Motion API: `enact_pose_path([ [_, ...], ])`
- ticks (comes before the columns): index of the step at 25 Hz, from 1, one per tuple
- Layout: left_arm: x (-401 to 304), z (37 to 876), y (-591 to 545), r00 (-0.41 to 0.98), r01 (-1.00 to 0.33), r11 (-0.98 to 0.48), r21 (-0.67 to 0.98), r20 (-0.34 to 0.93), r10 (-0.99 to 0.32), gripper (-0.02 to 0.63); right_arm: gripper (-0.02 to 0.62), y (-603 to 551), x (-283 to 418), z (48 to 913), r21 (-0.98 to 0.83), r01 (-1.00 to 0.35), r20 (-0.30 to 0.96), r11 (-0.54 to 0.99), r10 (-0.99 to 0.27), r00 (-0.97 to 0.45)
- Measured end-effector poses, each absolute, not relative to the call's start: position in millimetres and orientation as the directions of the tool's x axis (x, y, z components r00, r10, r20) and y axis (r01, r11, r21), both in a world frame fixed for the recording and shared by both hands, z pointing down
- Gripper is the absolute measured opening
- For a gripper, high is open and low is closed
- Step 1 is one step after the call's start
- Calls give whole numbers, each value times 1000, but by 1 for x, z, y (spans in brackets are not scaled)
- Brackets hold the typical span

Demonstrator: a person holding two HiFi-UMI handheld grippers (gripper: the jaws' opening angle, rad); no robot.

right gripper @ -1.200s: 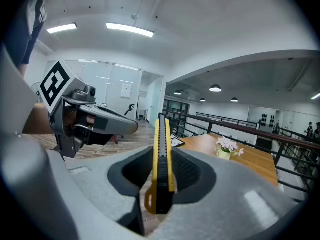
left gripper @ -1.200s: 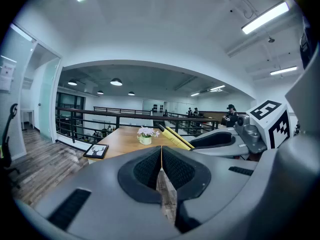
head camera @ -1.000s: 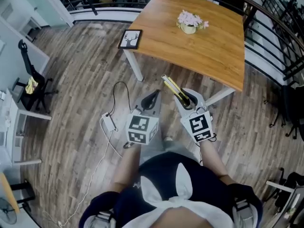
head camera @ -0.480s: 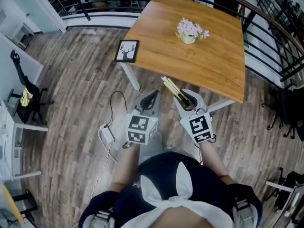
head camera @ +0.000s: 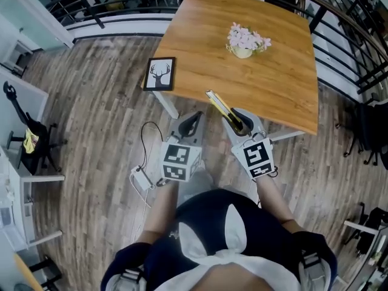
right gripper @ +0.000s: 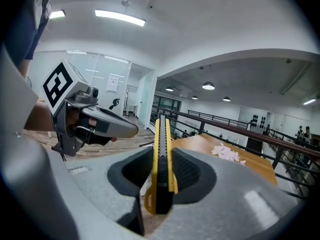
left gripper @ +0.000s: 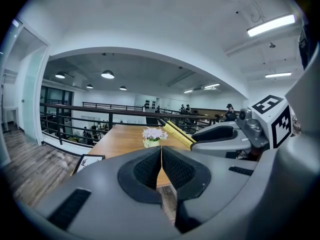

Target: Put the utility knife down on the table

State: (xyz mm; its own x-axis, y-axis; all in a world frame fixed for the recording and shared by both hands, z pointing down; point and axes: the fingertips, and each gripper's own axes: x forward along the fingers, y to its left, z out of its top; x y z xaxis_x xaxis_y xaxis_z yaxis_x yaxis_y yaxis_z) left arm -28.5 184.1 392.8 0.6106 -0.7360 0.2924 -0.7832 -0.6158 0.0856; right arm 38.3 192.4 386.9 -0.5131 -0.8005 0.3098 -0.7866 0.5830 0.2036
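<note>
**Knife in the right tongs, short of the table**

Over on the left, a black-framed deer picture sits just beside the near left corner of the wooden table. A white adapter with its thin cable lies on the plank floor below it.

The person stands at the table's near edge with both tools held out in front, side by side and near each other. The left gripper has its two dark pads pressed flat together with nothing between them, as its own view shows.

To its right, the right gripper is clamped on the utility knife. In the right gripper view the yellow and black body stands on edge between the pads, which press on both its sides. The knife sticks out past the jaws and points toward the table. From above, its far end just overlaps the table's near edge, and the knife is in the air, not yet on the wood.

Further back on the tabletop, well apart from the knife, stands a small pot of pink flowers.
</note>
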Motion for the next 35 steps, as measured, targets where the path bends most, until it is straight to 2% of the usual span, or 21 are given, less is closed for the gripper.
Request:
enact_pose_path([
  [9, -68, 400, 124, 635, -764, -637, 100, 286, -717, 23, 117, 137, 4, 397, 203, -806, 323, 557, -815, -481],
  [23, -81, 418, 87, 673, -730, -671, 128, 303, -674, 23, 117, 104, -13, 412, 180, -829, 349, 530, -822, -450],
  [35, -89, 413, 30, 659, -744, -656, 127, 296, -691, 23, 117, 44, -15, 401, 190, -822, 324, 536, -825, -463],
])
